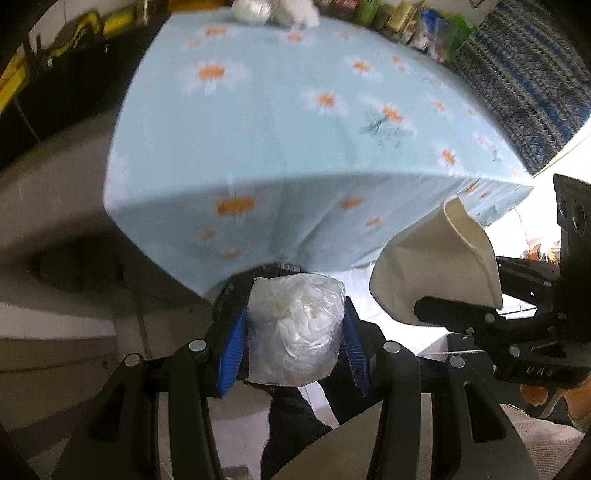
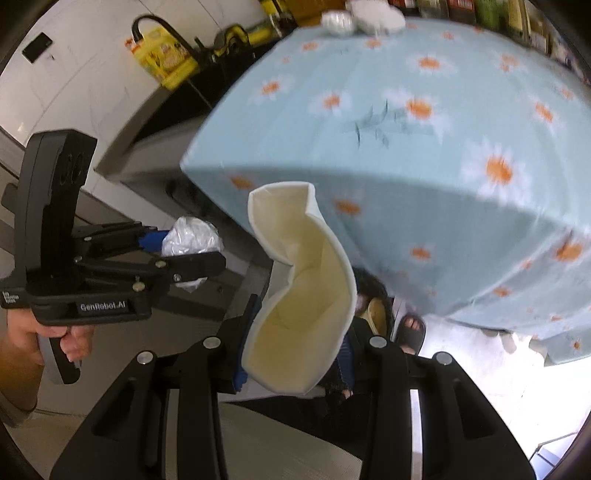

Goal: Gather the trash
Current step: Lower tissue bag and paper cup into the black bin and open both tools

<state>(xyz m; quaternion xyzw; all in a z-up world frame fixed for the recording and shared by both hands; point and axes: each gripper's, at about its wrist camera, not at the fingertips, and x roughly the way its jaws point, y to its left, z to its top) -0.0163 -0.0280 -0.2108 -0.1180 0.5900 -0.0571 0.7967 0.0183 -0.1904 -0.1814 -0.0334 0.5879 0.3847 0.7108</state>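
Note:
My left gripper (image 1: 293, 332) is shut on a clear plastic bag stuffed with white tissue (image 1: 295, 328), held off the near edge of the table over a dark bin opening (image 1: 229, 295). It also shows in the right wrist view (image 2: 192, 240). My right gripper (image 2: 295, 332) is shut on a crushed cream paper cup (image 2: 299, 295), held beside the left one; the cup shows in the left wrist view (image 1: 439, 266). More white trash (image 1: 275, 11) lies at the table's far edge, also in the right wrist view (image 2: 364, 18).
The table wears a light blue daisy cloth (image 1: 295, 110). Packets and boxes (image 1: 406, 22) line its far side. A patterned blue fabric (image 1: 528, 81) is at right. A yellow bag (image 2: 166, 55) stands at left. A sandalled foot (image 2: 410, 332) is on the floor below.

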